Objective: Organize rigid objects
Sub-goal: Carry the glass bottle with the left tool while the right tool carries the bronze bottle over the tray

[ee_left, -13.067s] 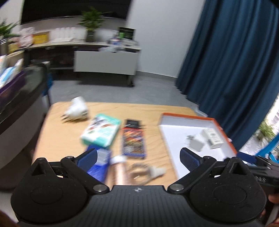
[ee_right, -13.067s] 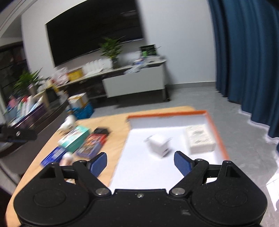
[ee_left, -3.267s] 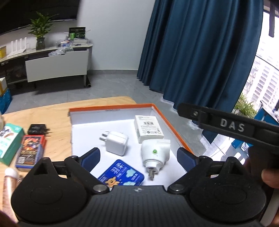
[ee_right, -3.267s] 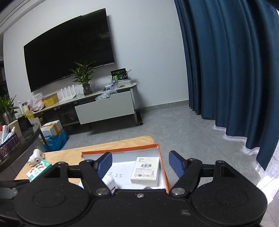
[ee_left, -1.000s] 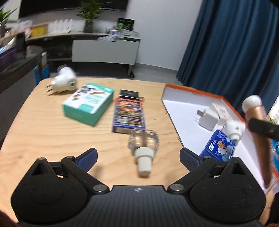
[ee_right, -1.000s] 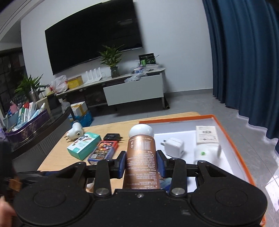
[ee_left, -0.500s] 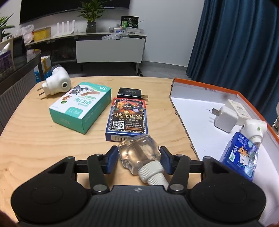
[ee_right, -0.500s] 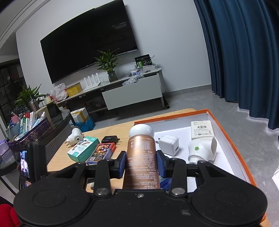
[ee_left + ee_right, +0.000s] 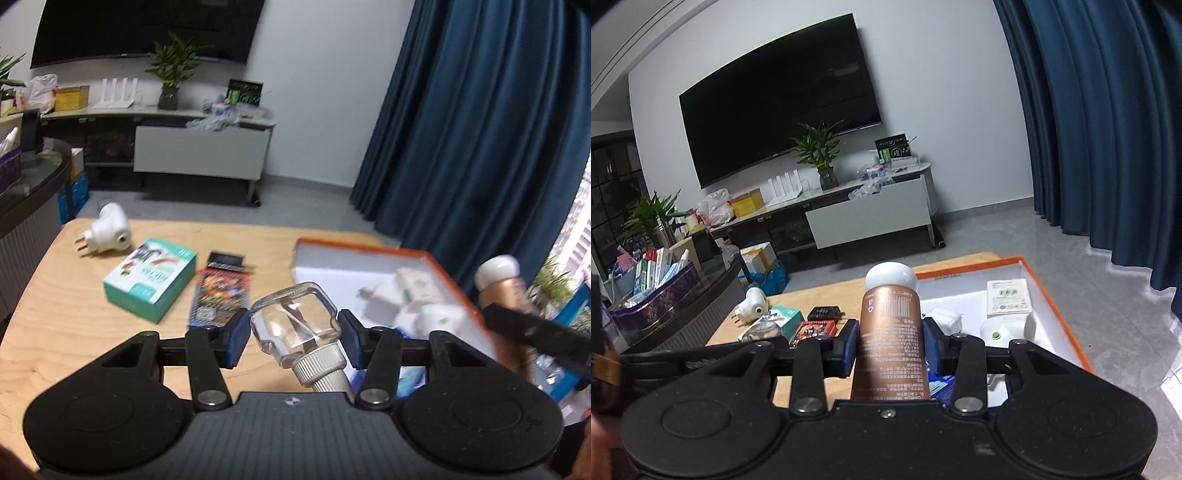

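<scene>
My left tool (image 9: 294, 338) is clamped on the clear glass bottle (image 9: 295, 326), its blue pads pressing the two flat sides, and the bottle is lifted off the desk (image 9: 66, 325). Its long axis runs back toward me, ribbed white cap (image 9: 325, 371) nearest the camera and the square base pointing away. My right tool (image 9: 891, 347) is closed around the copper tube (image 9: 891, 339), which stands along the fingers with its white round cap (image 9: 891, 276) pointing forward and away from me.

The relation that matters is where the orange-rimmed tray (image 9: 448, 275) lies from each load. From the left tool it sits forward and to the right, so the bottle has to travel rightward across the rim. From the right tool the tray (image 9: 1067, 321) is almost directly ahead and just right of the tube, so I judge the right hand to be the nearer one and the likelier to set down first.

Inside the tray I see a white box (image 9: 1008, 298), a white charger (image 9: 945, 319) and a white plug with a green dot (image 9: 1001, 331); free floor looks limited. On the desk remain a teal box (image 9: 149, 284), a card pack (image 9: 221, 291), a black adapter (image 9: 226, 260) and a white plug (image 9: 107, 234).
</scene>
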The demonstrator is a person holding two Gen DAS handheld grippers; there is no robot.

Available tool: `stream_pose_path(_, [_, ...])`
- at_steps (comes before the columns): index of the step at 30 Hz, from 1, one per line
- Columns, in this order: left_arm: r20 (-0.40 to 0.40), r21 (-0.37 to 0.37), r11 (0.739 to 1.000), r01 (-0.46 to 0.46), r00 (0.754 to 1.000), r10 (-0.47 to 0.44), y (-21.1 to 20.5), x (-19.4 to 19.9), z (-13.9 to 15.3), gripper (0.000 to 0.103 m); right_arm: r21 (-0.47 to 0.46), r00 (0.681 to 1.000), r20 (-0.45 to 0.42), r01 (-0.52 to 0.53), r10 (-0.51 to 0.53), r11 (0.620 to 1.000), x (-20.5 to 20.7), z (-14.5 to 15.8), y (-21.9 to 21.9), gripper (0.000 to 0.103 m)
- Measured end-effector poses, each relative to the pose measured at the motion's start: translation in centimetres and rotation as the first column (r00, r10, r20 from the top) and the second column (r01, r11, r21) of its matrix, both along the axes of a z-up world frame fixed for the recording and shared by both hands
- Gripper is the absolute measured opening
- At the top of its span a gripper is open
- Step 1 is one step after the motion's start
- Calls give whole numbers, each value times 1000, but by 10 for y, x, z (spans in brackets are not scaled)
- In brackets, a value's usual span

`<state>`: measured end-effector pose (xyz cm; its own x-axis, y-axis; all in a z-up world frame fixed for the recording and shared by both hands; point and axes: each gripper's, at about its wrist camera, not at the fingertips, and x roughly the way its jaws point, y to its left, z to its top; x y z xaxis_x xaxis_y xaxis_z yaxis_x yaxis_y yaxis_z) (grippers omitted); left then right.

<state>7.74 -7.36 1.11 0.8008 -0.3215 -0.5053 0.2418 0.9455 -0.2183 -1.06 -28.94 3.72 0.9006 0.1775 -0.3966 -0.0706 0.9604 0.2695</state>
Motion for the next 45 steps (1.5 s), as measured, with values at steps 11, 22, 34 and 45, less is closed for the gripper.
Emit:
stream_pose_path(11, [55,57,997,54,997,-57,-46,-39,22,53,-7,999,19,48,-48,999,-29,13,-18,46])
stream_pose_path(22, [54,49,995,84,995,-86,-58,-55,22,53,4,996,37,79,-79,997,-47,17,-32,46])
stream_pose_path(34, [60,40,995,91,994,-93,-59,-57,20,53,1,996,47,76,-76,997,-53,21,-33,46])
stream_pose_path(45, [42,38,994,101,994,-103,-62,-58,11,53,-8,996,33,84,-84,996,-50,20,-34,46])
